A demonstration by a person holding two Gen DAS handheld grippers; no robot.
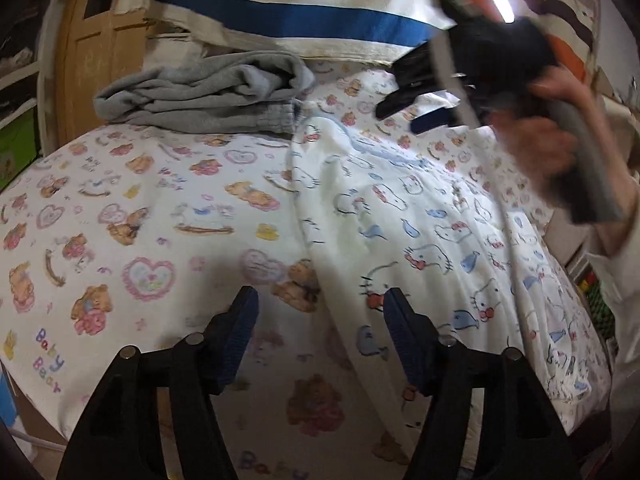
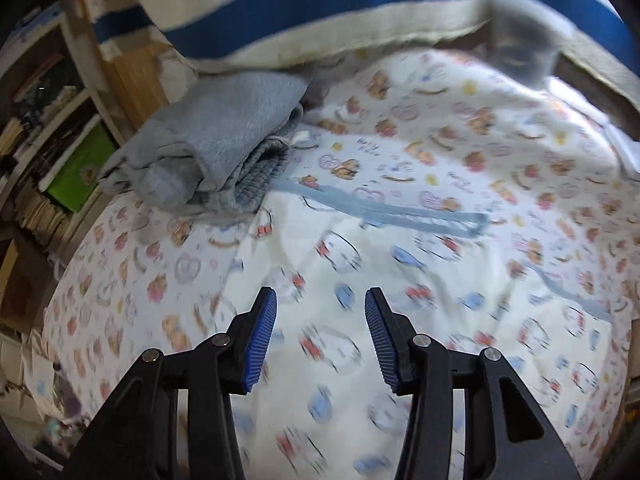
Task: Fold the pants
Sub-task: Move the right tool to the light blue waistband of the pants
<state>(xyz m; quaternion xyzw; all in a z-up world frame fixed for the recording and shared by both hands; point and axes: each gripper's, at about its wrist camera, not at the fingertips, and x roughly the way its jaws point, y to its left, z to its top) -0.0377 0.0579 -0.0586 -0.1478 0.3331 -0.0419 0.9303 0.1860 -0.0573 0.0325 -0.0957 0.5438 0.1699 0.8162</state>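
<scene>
Left wrist view. The left tongs point(image 1: 320, 316) are released: both black arms with blue ribbed pads stand apart at 6 o'clock, with nothing between them. They hang above the bed point(image 1: 120, 208), which is covered by a white sheet printed with bears and hearts. A pair of white cotton pants with a cat-and-whale print and a pale blue waistband point(image 1: 420, 216) lies spread on the bed, running from centre toward 4 o'clock, waistband end toward 12 o'clock. These pants appear flat and unfolded. A bundle of grey fleece sweatpants point(image 1: 208, 94) sits at 11 o'clock near the bed's far edge, just beside the printed waistband; it looks already folded, though loosely. The right tongs point(image 1: 416, 108) appear at 2 o'clock, held in the person's right hand point(image 1: 540, 136), raised over the waistband end. Motion blur obscures them here. A cream towel with blue and orange stripes point(image 1: 304, 16) hangs along 12 o'clock.

Right wrist view. The right tongs point(image 2: 320, 336) are released, pads apart at 6 o'clock, gripping nothing. The printed pants point(image 2: 360, 288) fill the centre and lower field beneath them; the blue waistband crosses from 11 toward 2 o'clock. The grey sweatpants point(image 2: 216, 148) rest at 10 o'clock.

Progress assessment. One garment appears done. The printed pants remain wholly unfolded; no grasp is yet made. Remaining: seize the waistband or leg edge, fold, and stack.
</scene>
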